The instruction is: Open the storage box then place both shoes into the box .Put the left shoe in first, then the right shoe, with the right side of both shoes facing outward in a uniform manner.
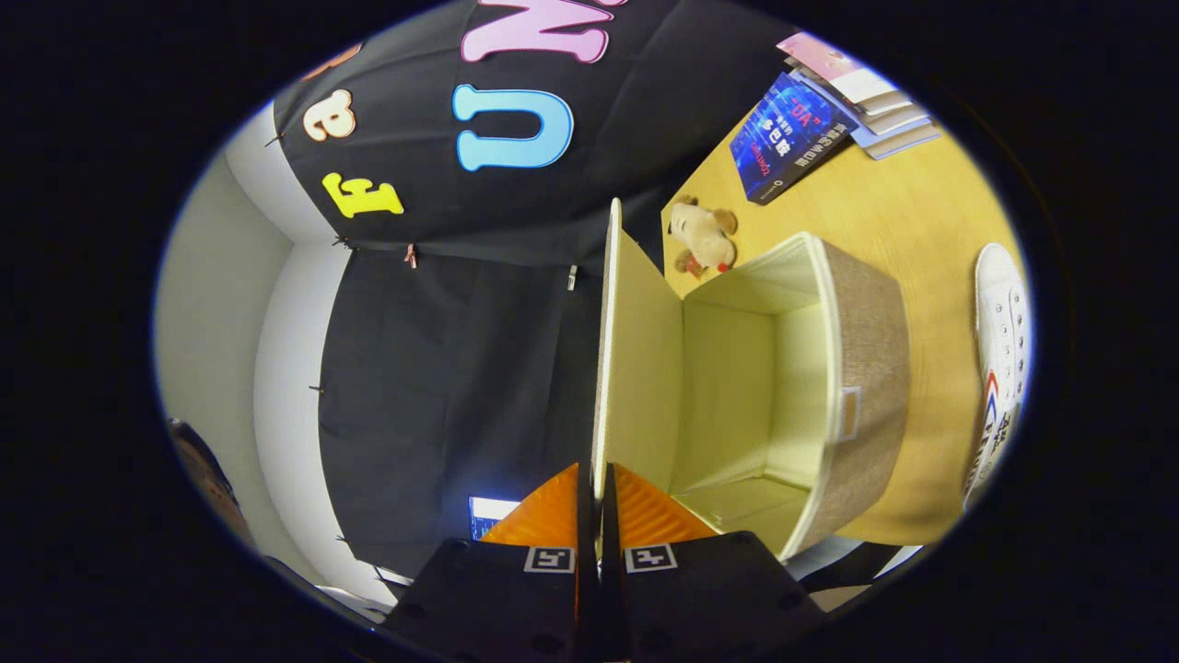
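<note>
My gripper (599,479) is shut on the edge of the storage box lid (636,368), which stands swung up away from the box mouth. The view is rolled sideways. The storage box (866,368) has beige fabric walls and a pale, bare inside, and it rests on the wooden table (884,212). Beyond the box's far side lies a white shoe (999,368) with red and blue marks, sole edge against the table.
A small plush toy (705,238) lies on the table just past the box. A stack of books (829,101) sits further off near the table's far end. The black cloth wall (442,368) hangs behind the lid.
</note>
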`<state>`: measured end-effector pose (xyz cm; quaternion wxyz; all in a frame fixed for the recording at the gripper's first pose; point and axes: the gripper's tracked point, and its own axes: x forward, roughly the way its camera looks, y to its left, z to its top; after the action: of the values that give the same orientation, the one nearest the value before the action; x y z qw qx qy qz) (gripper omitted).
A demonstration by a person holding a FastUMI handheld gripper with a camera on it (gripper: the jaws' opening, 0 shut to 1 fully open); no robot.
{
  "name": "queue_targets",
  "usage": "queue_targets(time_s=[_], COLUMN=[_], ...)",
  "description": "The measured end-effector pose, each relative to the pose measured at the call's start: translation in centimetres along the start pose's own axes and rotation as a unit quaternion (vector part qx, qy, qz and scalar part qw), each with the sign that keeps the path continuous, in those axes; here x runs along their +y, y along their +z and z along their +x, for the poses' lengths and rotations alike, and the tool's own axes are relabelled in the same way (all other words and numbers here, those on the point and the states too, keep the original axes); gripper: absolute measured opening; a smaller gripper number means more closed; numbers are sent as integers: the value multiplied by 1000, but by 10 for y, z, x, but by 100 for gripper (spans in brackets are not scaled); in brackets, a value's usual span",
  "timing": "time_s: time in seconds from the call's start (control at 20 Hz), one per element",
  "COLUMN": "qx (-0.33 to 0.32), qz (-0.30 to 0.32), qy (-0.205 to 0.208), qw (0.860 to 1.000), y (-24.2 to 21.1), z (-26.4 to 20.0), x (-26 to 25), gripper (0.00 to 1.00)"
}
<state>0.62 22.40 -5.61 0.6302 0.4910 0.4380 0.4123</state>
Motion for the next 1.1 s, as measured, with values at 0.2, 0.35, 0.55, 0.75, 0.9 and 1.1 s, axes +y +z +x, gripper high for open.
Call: queue_targets(time_s=[0.2, 0.35, 0.55, 0.75, 0.9, 1.1], qx=[-15, -18, -4, 16, 30, 46], qz=[-28, -21, -38, -39, -43, -44], qy=[-12, -5, -5, -15, -28, -44], qw=[999, 1000, 999, 999, 998, 997], y=[0, -3, -16, -31, -40, -50], z=[34, 66, 115, 164, 197, 238], x=[23, 45, 67, 72, 68, 50], gripper=[7, 7, 7, 7, 7, 7])
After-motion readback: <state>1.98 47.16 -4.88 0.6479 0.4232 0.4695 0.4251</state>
